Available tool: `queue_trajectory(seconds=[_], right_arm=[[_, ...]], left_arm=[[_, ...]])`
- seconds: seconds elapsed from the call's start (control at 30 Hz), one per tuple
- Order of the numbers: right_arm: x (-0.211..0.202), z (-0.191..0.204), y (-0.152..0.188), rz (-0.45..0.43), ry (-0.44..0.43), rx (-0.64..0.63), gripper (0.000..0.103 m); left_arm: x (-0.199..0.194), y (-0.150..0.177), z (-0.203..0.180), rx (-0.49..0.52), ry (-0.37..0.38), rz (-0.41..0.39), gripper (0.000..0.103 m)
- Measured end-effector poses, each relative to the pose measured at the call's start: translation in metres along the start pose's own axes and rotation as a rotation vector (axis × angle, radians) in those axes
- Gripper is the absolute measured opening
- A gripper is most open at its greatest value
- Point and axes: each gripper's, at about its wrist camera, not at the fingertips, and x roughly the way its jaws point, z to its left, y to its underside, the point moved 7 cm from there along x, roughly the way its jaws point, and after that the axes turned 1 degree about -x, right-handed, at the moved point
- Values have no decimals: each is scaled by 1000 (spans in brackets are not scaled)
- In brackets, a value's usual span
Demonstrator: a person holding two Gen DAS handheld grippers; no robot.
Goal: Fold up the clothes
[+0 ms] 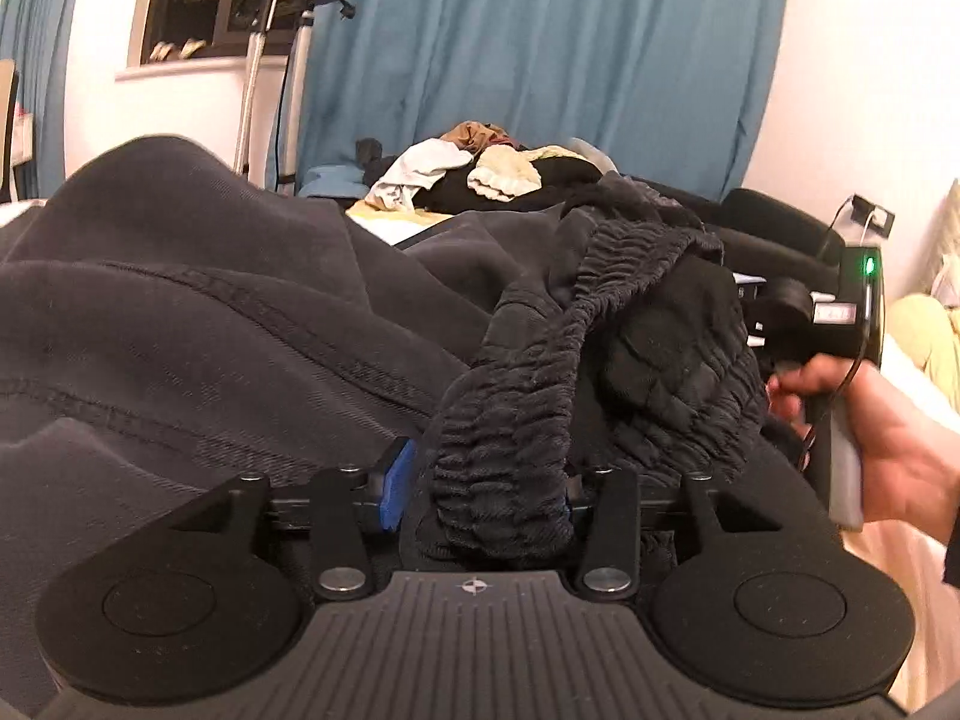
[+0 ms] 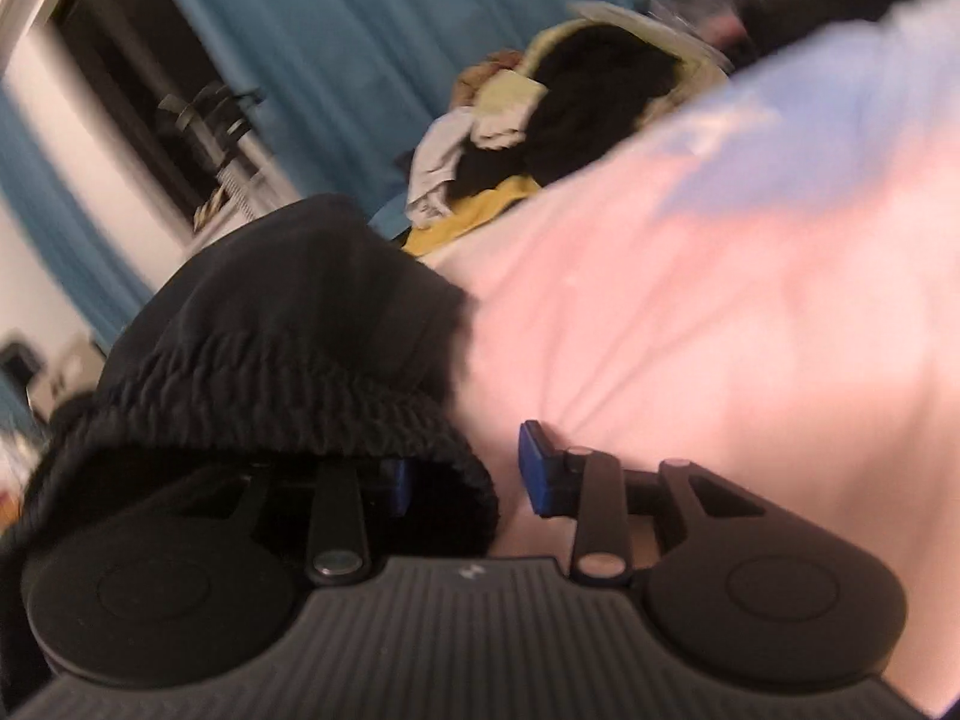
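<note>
Elastic waistband (image 1: pixel 510 420) of black trousers (image 1: pixel 198 324) sat bunched between the partly closed fingers of the left gripper (image 1: pixel 480 495), the blue pads pressing its sides. In the right wrist view the right gripper (image 2: pixel 465 474) stood narrowly apart; the waistband draped over its left finger, and whether the pads pinched it could not be told. Beside the waistband a hand (image 1: pixel 888 420) held that gripper's handle. Beyond the waistband lay a pink bedsheet (image 2: pixel 690 330), then a clothes pile (image 1: pixel 480 174) before teal curtains (image 1: pixel 540 42).
</note>
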Motion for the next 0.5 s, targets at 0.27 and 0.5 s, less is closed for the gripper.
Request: queue_trajectory(seconds=[0.27, 0.5], right_arm=[[-56, 50, -38, -240, -19, -98, 10], [-24, 0, -7, -77, 23, 51, 13]], left_arm=[[-1, -7, 23, -129, -24, -26, 27], [-10, -4, 10, -44, -46, -99, 20]])
